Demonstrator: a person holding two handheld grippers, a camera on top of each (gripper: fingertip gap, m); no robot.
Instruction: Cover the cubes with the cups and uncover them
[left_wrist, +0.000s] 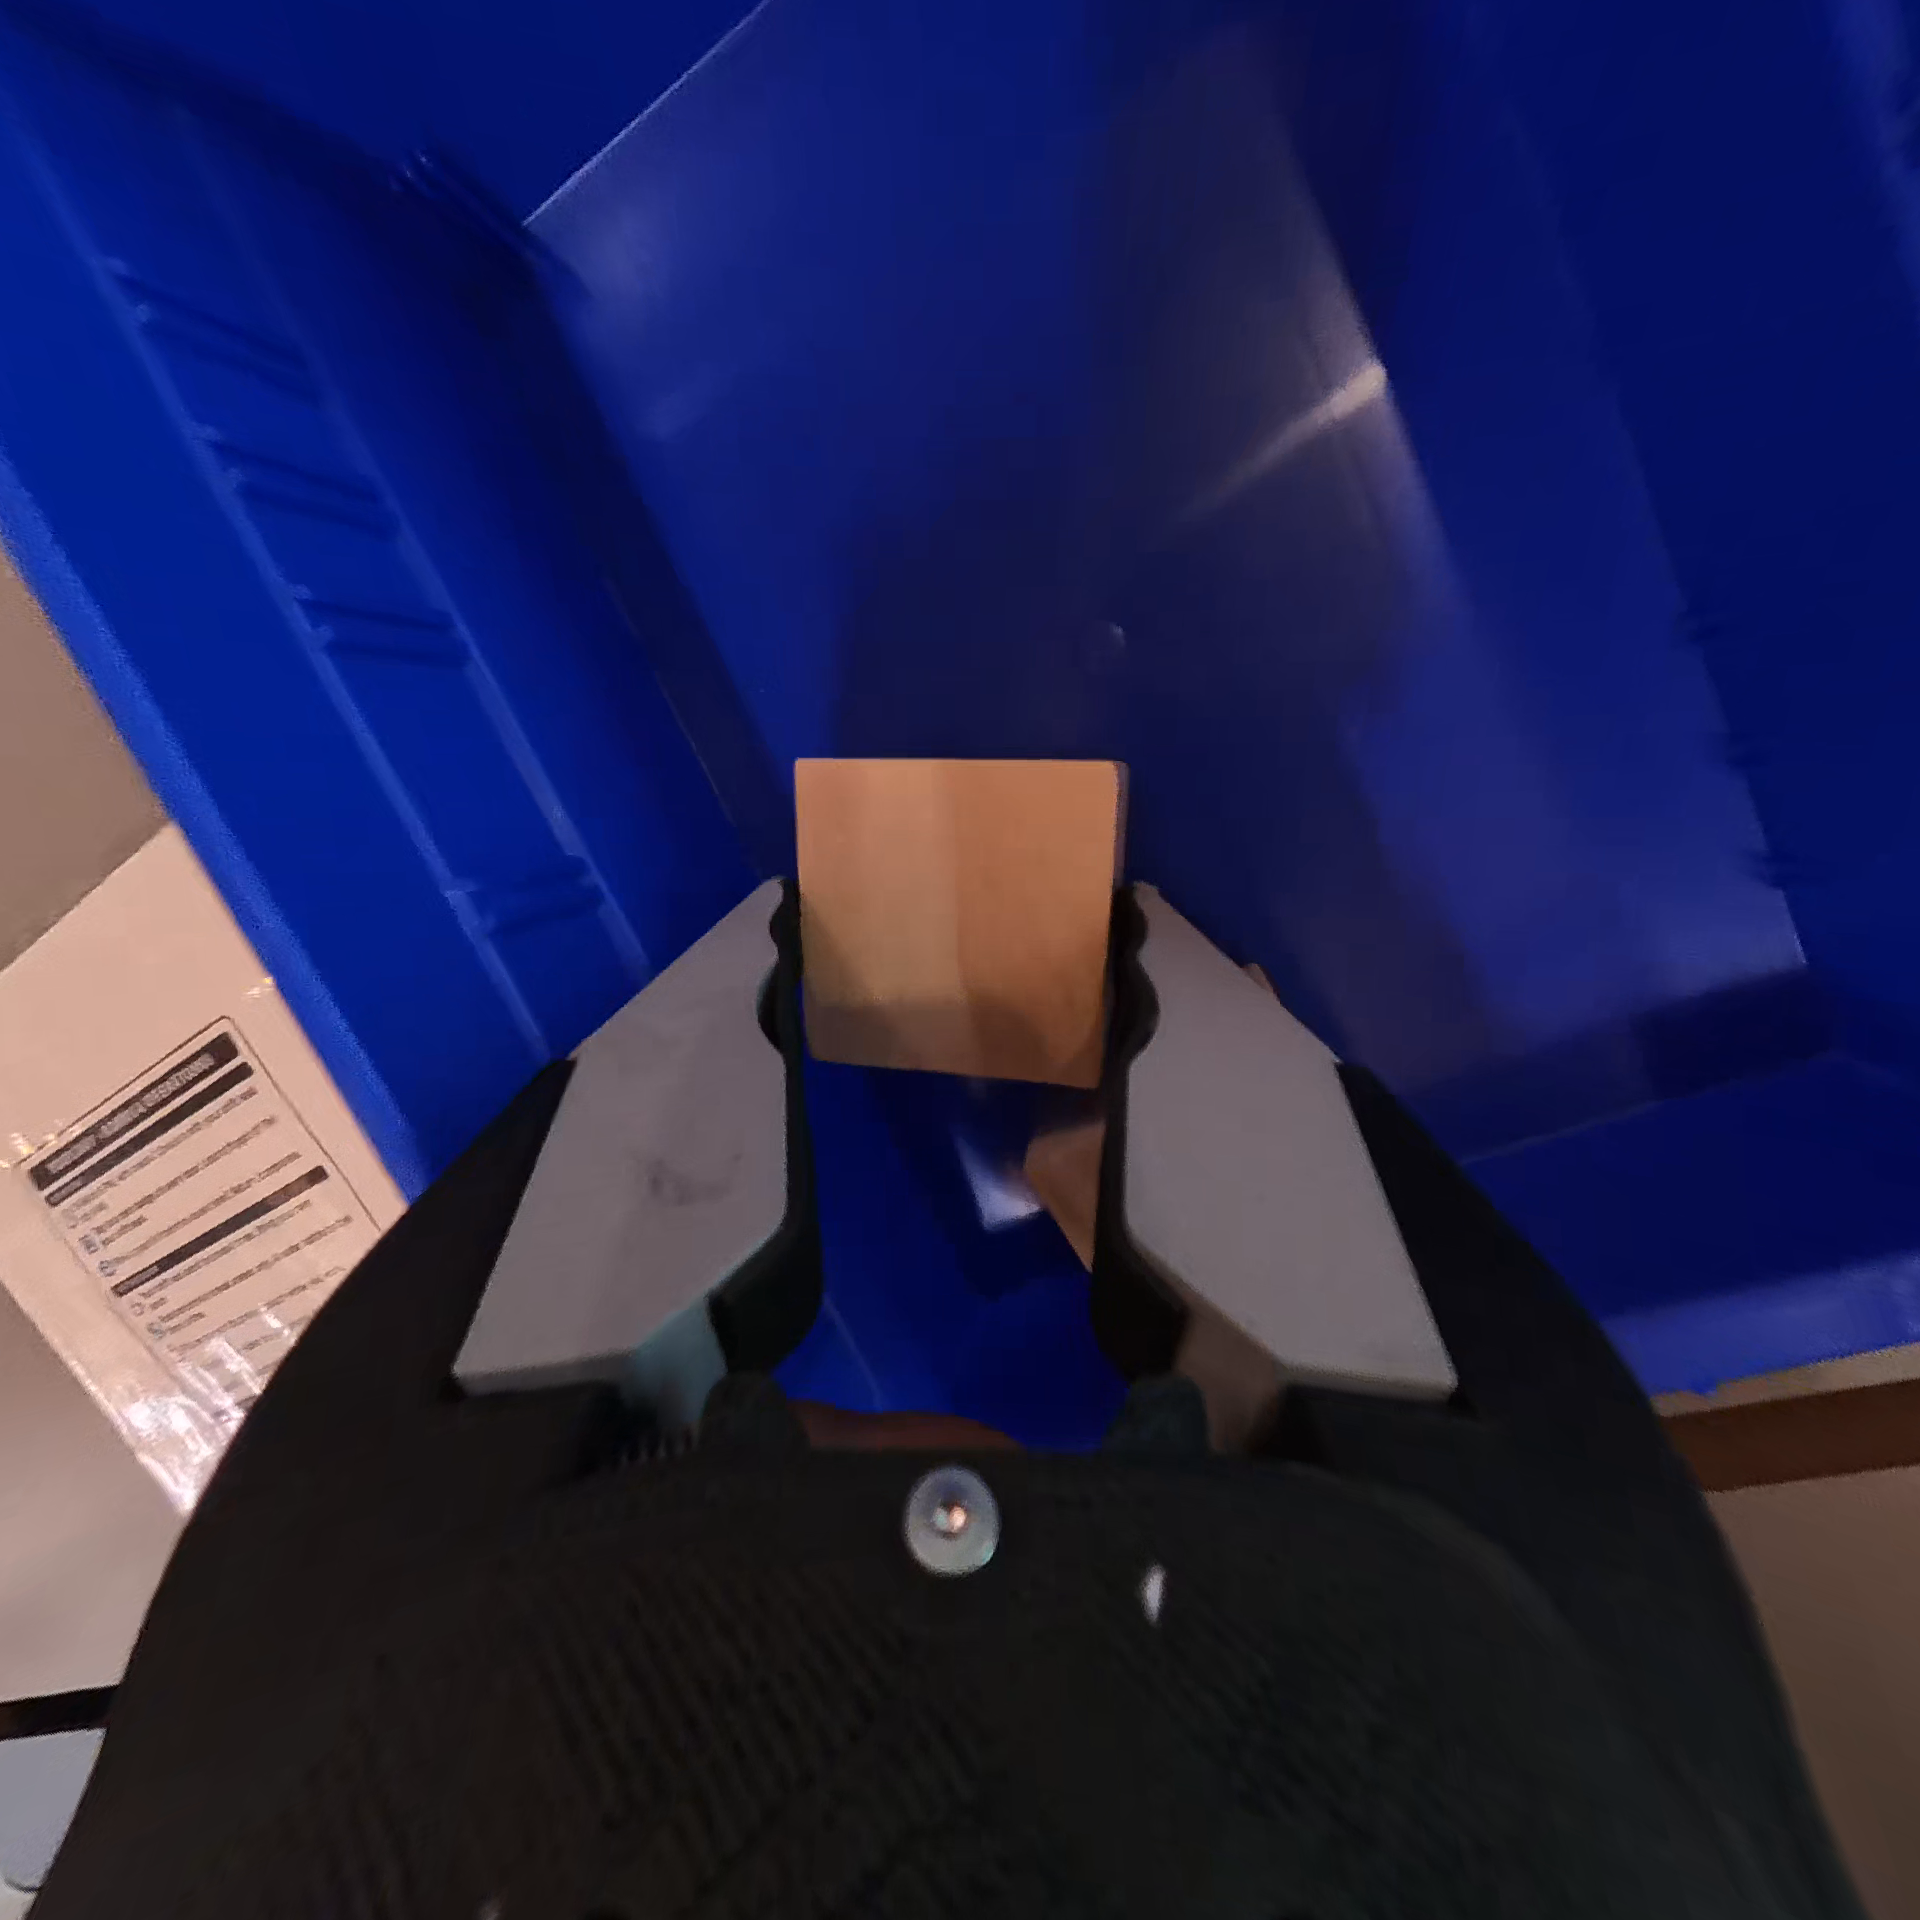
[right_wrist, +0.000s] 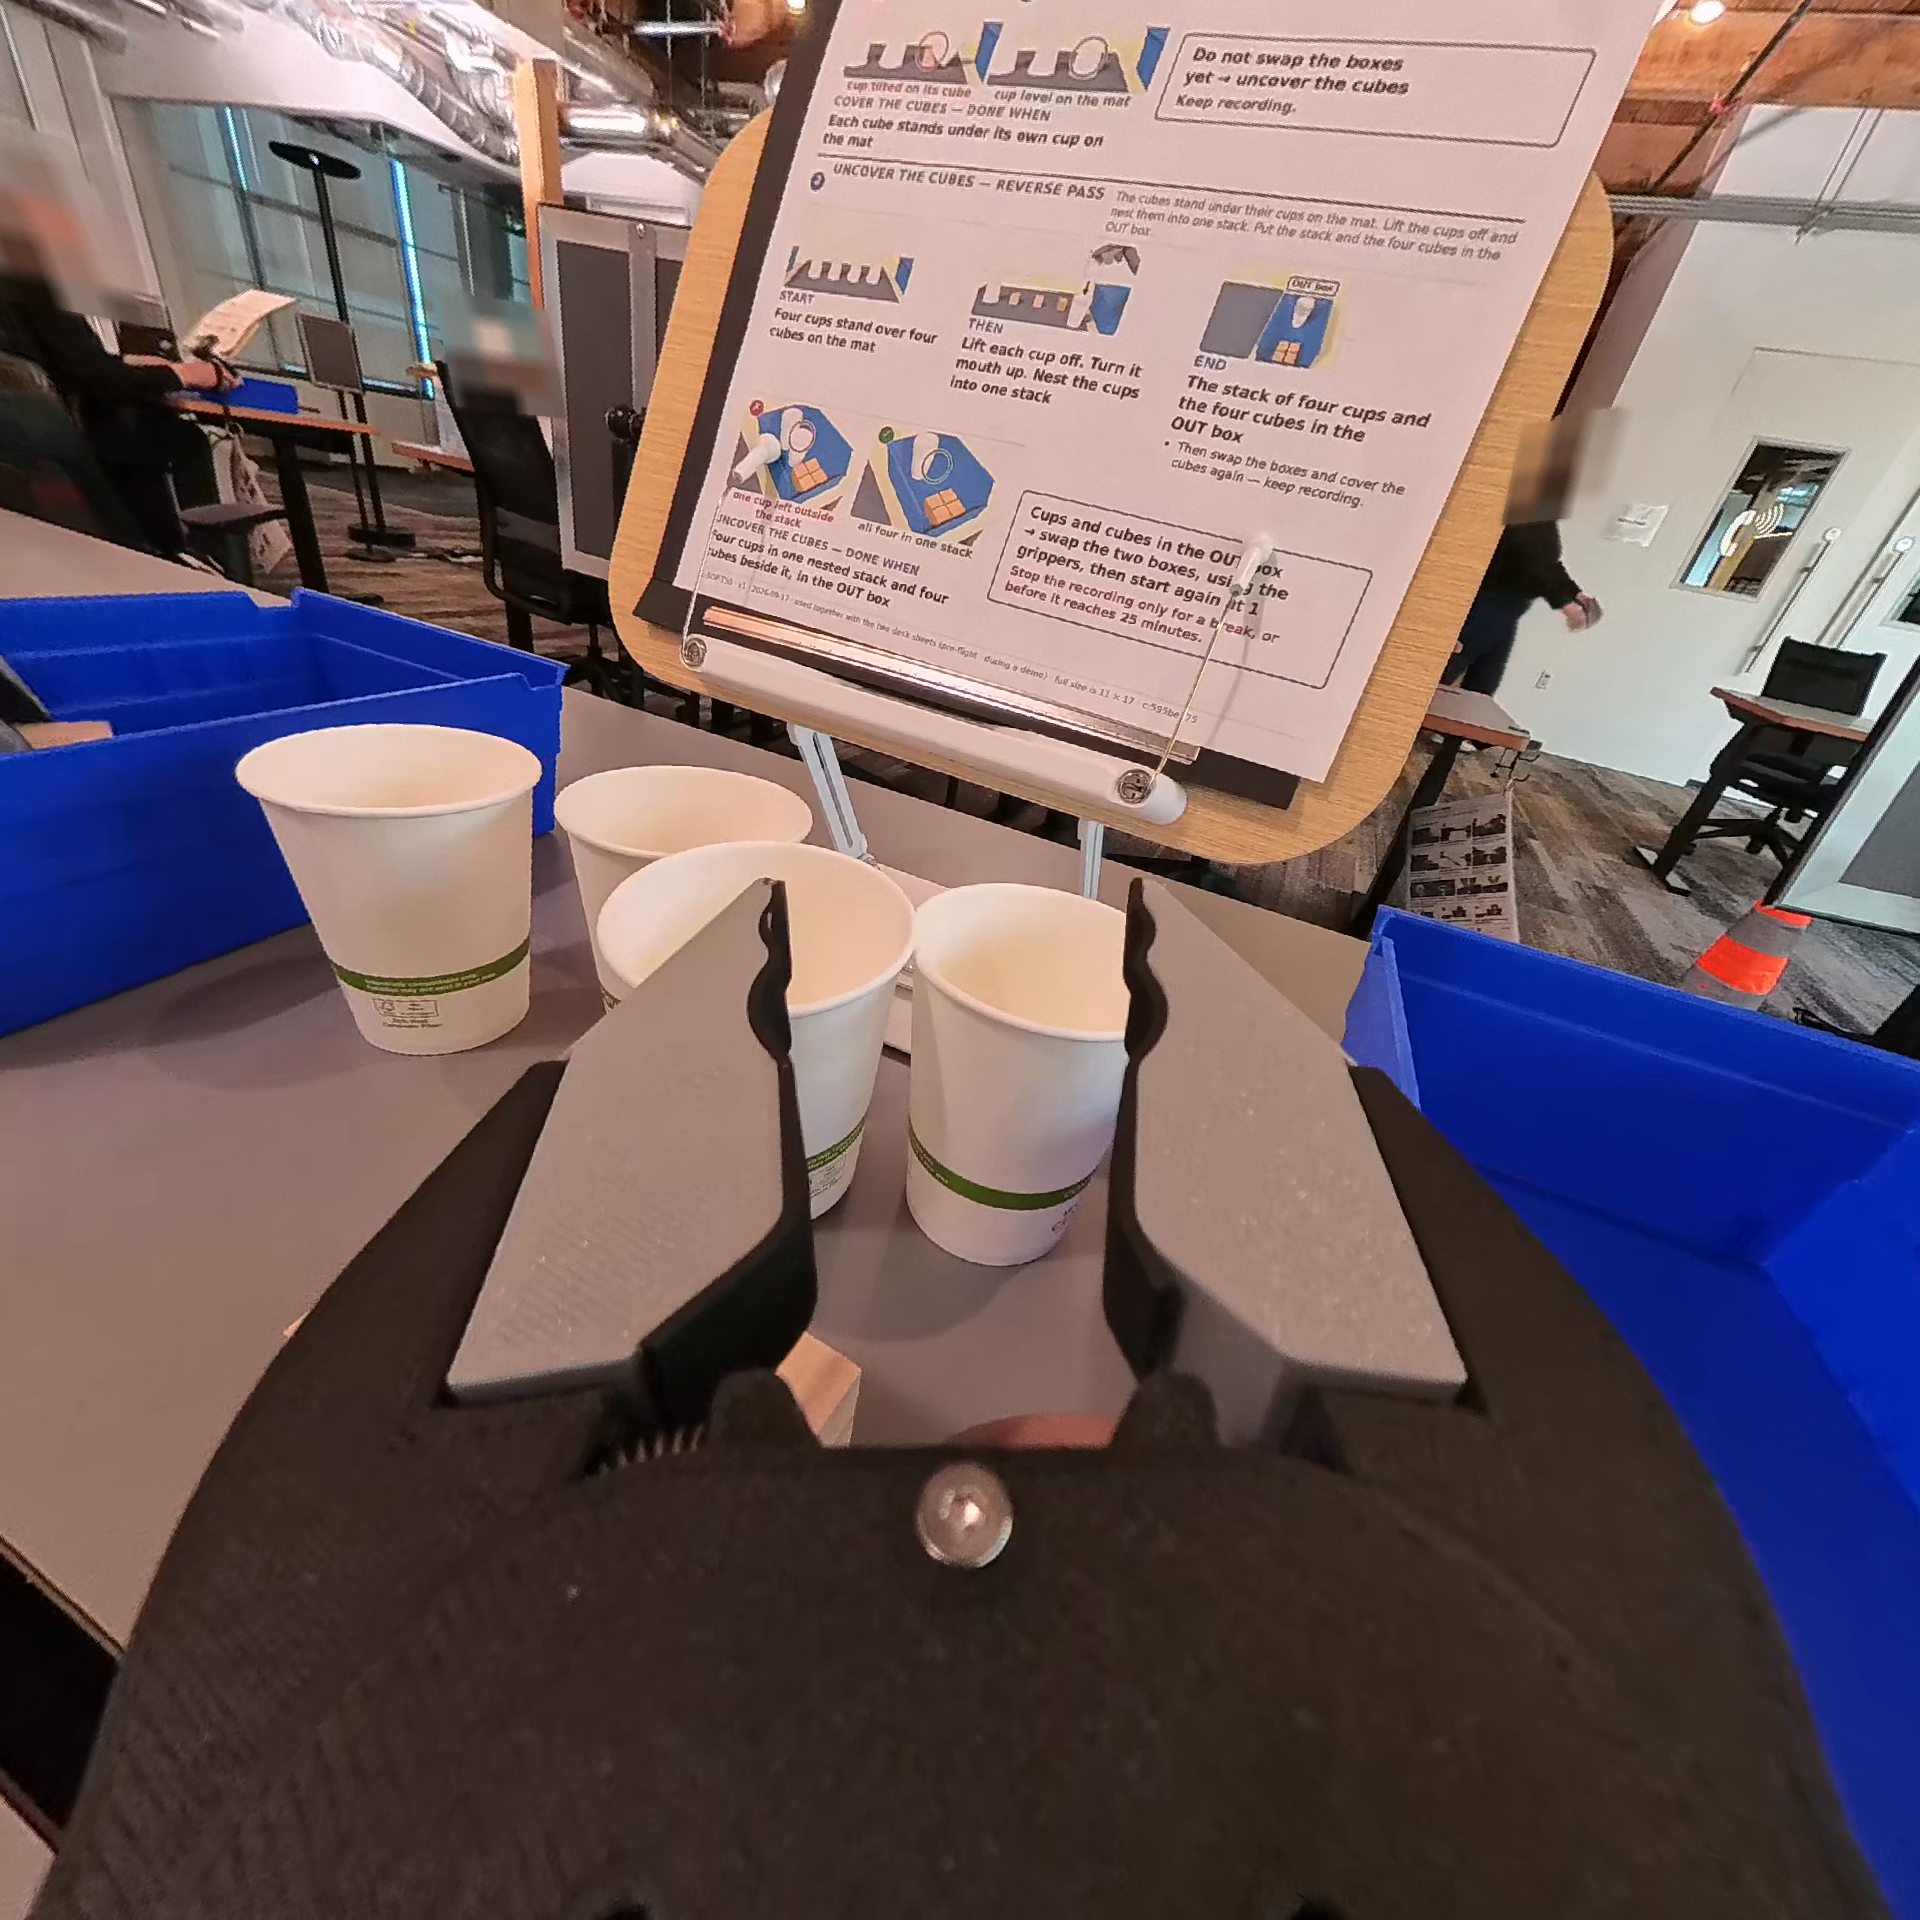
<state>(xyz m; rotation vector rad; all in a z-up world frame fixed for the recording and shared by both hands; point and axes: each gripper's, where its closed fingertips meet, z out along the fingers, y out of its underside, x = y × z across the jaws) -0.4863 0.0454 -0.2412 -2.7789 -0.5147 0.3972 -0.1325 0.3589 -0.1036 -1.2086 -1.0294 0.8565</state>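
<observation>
The left gripper (left_wrist: 956, 925) clamps a wooden cube (left_wrist: 956, 920) inside the blue bin (left_wrist: 1351, 520); the right gripper (right_wrist: 951, 935) is spread apart, with four white paper cups (right_wrist: 400, 883) at 12 o'clock.

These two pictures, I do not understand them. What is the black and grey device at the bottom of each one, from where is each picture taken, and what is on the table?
Each picture comes from a camera on a tool that a person holds, looking forward along its two grey fingers. The left hand-held gripper is shut on a light wooden cube over the inside of a blue plastic bin. The right hand-held gripper is open and holds nothing. Before it, four white paper cups stand mouth up on a grey table, with blue bins on both sides and an instruction sheet on a wooden stand behind.
</observation>
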